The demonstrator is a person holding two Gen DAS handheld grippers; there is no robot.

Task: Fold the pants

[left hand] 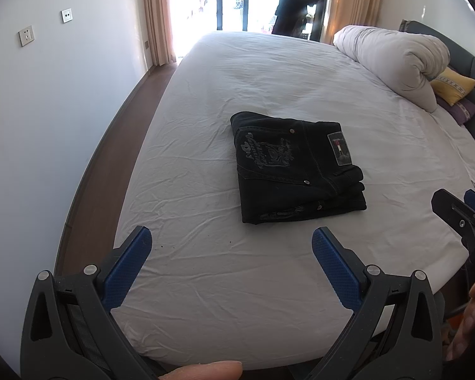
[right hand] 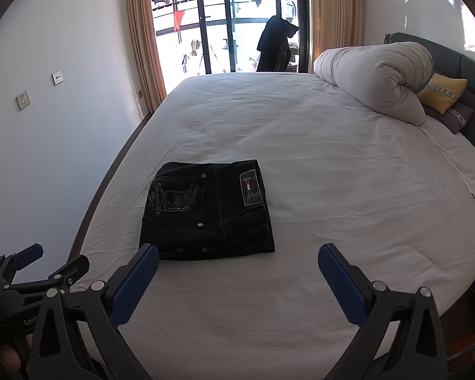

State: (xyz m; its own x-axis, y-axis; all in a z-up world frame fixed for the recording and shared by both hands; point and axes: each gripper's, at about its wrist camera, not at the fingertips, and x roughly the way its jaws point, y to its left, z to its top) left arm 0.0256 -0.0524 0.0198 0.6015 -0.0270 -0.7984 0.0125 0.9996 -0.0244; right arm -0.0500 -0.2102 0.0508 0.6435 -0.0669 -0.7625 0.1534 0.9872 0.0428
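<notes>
Premises: a home bedroom. Evidence: large bed point(right hand: 300, 133) with white sheet, rolled duvet point(right hand: 376, 76), yellow pillow point(right hand: 441, 92) against a padded headboard point(right hand: 471, 72), tan curtains point(right hand: 142, 31), balcony door point(right hand: 231, 19) with laundry hanging outside.

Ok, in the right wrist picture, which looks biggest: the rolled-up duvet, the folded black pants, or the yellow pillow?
As they look in that view:
1. Folded black pants and rolled-up duvet: alike, and the pants lie nearer the camera, so I won't rank them.
2. Yellow pillow: clearly smallest, partly hidden.
</notes>
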